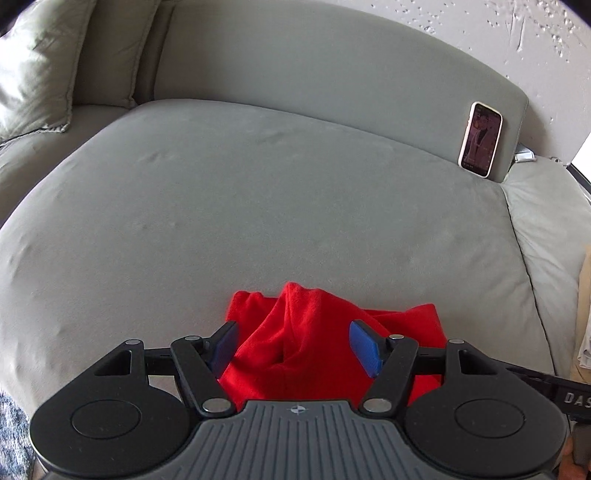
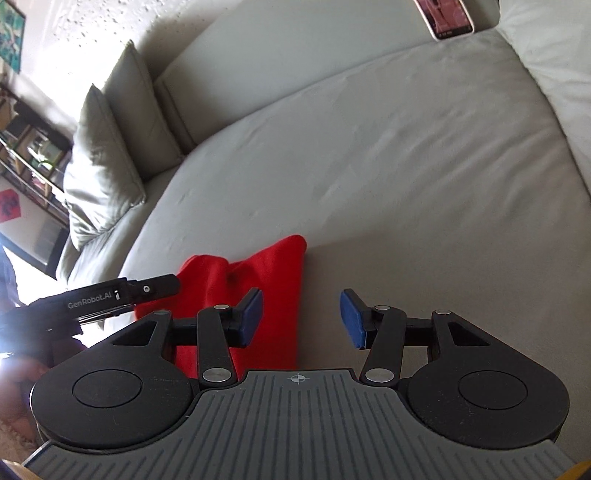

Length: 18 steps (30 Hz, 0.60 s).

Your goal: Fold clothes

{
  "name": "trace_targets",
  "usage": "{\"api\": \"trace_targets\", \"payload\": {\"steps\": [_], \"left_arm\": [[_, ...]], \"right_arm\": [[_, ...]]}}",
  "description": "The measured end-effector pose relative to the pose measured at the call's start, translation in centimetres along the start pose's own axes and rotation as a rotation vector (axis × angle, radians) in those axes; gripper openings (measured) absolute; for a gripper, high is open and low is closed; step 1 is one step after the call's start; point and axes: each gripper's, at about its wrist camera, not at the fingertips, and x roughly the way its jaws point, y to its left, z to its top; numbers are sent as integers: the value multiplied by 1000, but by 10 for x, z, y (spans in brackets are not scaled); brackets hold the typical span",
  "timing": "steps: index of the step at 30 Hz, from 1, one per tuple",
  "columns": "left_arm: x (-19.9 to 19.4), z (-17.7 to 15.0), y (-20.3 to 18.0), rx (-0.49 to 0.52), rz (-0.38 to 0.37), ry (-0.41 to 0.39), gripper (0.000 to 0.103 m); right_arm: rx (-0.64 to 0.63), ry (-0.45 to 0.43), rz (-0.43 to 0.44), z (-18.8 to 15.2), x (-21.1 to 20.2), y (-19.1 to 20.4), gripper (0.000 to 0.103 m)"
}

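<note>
A crumpled red garment (image 1: 317,332) lies bunched near the front edge of the grey sofa seat (image 1: 258,192). My left gripper (image 1: 293,347) is open, its blue pads on either side of the garment's raised fold, above it. In the right wrist view the red garment (image 2: 258,280) lies left of centre. My right gripper (image 2: 301,317) is open and empty, with its left pad over the garment's right edge and its right pad over bare sofa seat (image 2: 369,155). Part of the left gripper (image 2: 110,295) shows at the far left.
A phone (image 1: 480,138) with a lit screen leans against the sofa back at the right; it also shows in the right wrist view (image 2: 447,18). Grey cushions (image 1: 33,66) sit at the left. A shelf (image 2: 26,155) stands beyond the sofa.
</note>
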Motion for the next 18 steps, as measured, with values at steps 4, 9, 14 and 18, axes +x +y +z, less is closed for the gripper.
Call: {"api": "trace_targets", "payload": {"steps": [4, 9, 14, 18], "left_arm": [[18, 4, -4, 27, -18, 26, 41], [21, -1, 5, 7, -67, -33, 3], [8, -8, 29, -61, -100, -126, 2], [10, -13, 45, -116, -77, -136, 2]], "right_arm": [[17, 31, -3, 5, 27, -4, 53], [-29, 31, 11, 9, 47, 4, 52], [-167, 24, -20, 6, 60, 26, 5], [-159, -21, -36, 8, 54, 30, 5]]}}
